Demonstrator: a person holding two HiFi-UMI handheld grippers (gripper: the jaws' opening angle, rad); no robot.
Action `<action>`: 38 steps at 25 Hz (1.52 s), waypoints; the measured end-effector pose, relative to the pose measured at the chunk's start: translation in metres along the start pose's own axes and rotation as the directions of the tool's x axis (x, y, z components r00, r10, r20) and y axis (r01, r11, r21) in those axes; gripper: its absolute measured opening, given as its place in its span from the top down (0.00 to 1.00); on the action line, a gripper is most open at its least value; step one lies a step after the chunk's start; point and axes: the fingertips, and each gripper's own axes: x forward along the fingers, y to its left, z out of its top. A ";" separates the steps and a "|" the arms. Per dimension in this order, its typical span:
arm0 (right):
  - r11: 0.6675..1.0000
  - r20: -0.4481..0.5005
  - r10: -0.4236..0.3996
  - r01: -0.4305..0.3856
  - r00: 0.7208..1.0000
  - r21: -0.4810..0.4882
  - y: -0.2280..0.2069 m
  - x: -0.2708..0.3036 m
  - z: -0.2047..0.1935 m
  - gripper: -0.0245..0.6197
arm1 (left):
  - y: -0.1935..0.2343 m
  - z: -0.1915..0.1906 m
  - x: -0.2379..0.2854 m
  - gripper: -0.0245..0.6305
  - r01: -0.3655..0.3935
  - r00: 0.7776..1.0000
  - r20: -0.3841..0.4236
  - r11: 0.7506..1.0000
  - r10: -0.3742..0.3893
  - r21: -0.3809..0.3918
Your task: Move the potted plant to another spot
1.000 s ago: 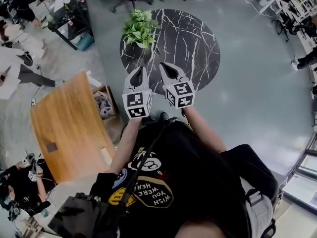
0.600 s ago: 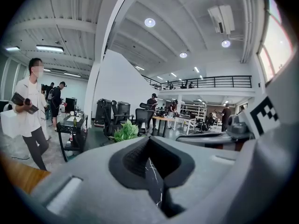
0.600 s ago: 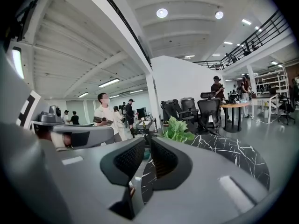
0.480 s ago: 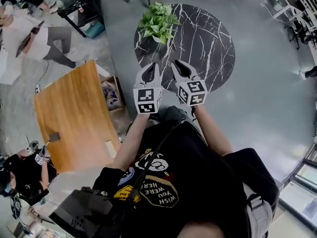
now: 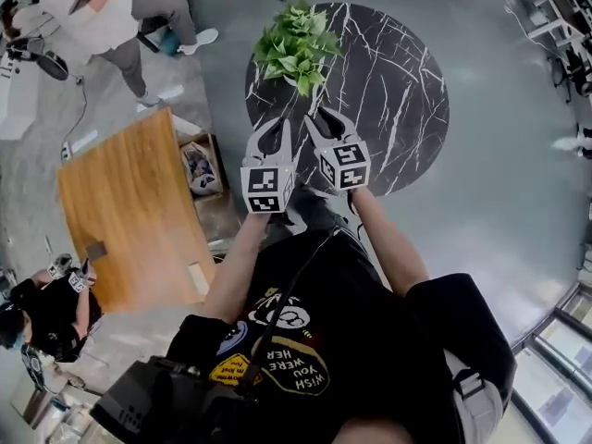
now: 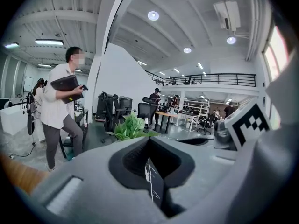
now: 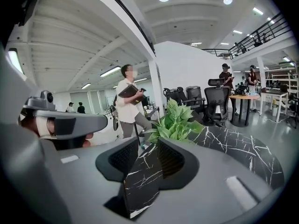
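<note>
The potted plant (image 5: pixel 298 44), leafy and green, stands on the left rim of a round black marble table (image 5: pixel 370 109). Both grippers hang over the table's near edge, short of the plant and apart from it. My left gripper (image 5: pixel 280 126) has its tips together and holds nothing; in the left gripper view, the plant (image 6: pixel 130 127) shows beyond the left gripper (image 6: pixel 148 140). My right gripper (image 5: pixel 322 118) is opening, with a narrow gap and nothing between the jaws. The right gripper (image 7: pixel 148 148) points at the plant (image 7: pixel 176 120) straight ahead.
A wooden table (image 5: pixel 129 211) stands at the left, with an open box of odds and ends (image 5: pixel 199 169) by its corner. A person with a folder (image 5: pixel 111 17) walks past the plant's far left side. Office chairs (image 7: pixel 215 99) stand behind the marble table. Seated people (image 5: pixel 46 313) are at the lower left.
Both grippers have moved forward and down toward the plant. The right jaws have parted from shut. A walking person has come into view at the upper left.
</note>
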 end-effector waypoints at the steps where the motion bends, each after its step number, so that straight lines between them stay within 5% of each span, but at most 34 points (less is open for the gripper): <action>1: 1.000 -0.009 0.001 -0.001 1.000 -0.006 -0.008 0.011 -0.002 0.74 | 0.004 -0.004 0.010 0.96 -0.010 1.000 -0.010 1.000 0.010 0.000; 11: 0.997 -0.067 -0.059 0.055 0.996 -0.061 -0.094 0.149 -0.044 0.32 | 0.053 -0.036 0.068 0.96 -0.077 0.995 -0.064 0.996 0.074 -0.044; 17: 0.991 -0.110 -0.067 0.054 0.992 -0.124 -0.111 0.214 -0.085 0.18 | 0.075 -0.056 0.083 0.96 -0.060 0.996 -0.077 0.993 0.053 -0.097; 28: 0.986 -0.057 -0.093 0.083 0.994 -0.147 -0.116 0.253 -0.119 0.16 | 0.091 -0.084 0.074 0.96 -0.052 0.992 -0.117 0.990 0.036 -0.134; 38: 0.977 -0.020 -0.135 0.129 0.991 -0.170 -0.118 0.262 -0.120 0.25 | 0.095 -0.096 0.074 0.96 -0.043 0.992 -0.126 0.988 0.025 -0.147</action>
